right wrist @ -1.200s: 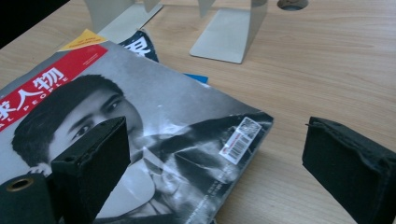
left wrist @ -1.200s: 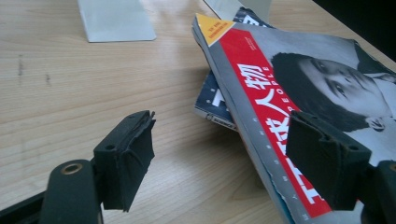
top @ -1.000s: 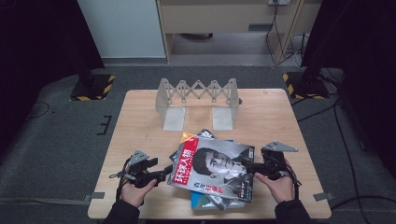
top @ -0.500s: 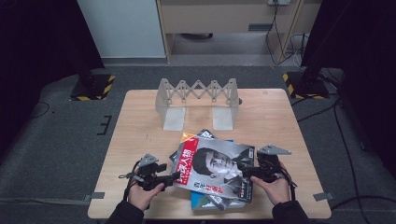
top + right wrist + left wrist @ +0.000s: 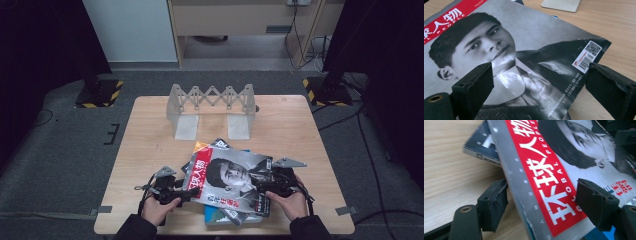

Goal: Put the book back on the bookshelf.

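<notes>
Currently both tongs sit released: left tongs [image 5: 186, 193] straddle the red spine edge of the top magazine [image 5: 232, 177], right tongs [image 5: 264, 186] straddle its barcode corner, magazine atop the stack [image 5: 220, 216] near the table's [image 5: 150, 145] front edge.

The high view is soft and low in detail, with the table [image 5: 300, 130] evenly lit from above while the floor and both side edges fall into near black. Shadows on the wood are faint and short. The left gripper view is bright; the near jaws and the magazine [image 5: 541, 182] edge are blurred, and the lettering sharpens only farther up. The bare wood at its left is washed pale. In the right gripper view, glare lies in pale streaks across the glossy cover [image 5: 524, 75] near the middle, the jaws at the bottom corners are soft, and the far tabletop is out of focus.
</notes>
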The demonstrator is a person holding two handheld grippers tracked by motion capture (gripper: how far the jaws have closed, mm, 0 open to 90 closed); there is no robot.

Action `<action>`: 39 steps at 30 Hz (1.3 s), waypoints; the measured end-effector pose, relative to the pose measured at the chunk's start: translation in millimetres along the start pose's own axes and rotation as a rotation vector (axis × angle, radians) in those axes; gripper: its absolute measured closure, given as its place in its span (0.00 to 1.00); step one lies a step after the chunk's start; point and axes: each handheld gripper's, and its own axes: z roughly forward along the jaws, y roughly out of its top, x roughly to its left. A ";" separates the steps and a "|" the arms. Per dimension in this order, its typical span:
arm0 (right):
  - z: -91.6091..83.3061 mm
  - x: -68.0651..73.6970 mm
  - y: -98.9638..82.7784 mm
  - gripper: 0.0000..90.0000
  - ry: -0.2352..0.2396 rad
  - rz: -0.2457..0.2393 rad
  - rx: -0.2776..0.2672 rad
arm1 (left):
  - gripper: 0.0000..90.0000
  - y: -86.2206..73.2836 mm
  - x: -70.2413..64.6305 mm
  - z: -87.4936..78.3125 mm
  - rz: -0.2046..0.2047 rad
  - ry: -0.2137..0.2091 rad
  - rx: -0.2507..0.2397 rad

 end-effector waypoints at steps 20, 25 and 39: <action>7.3 3.4 -5.2 0.08 0.003 -0.013 0.015 | 0.55 5.8 -4.1 -16.8 -0.093 -0.108 -0.028; 9.0 5.3 -6.0 0.08 0.013 -0.015 0.018 | 0.54 11.1 -5.3 -13.5 -0.094 -0.166 -0.047; 7.3 4.0 -4.8 0.09 0.026 0.000 0.008 | 0.73 21.2 -2.0 -1.8 -0.183 -0.207 -0.004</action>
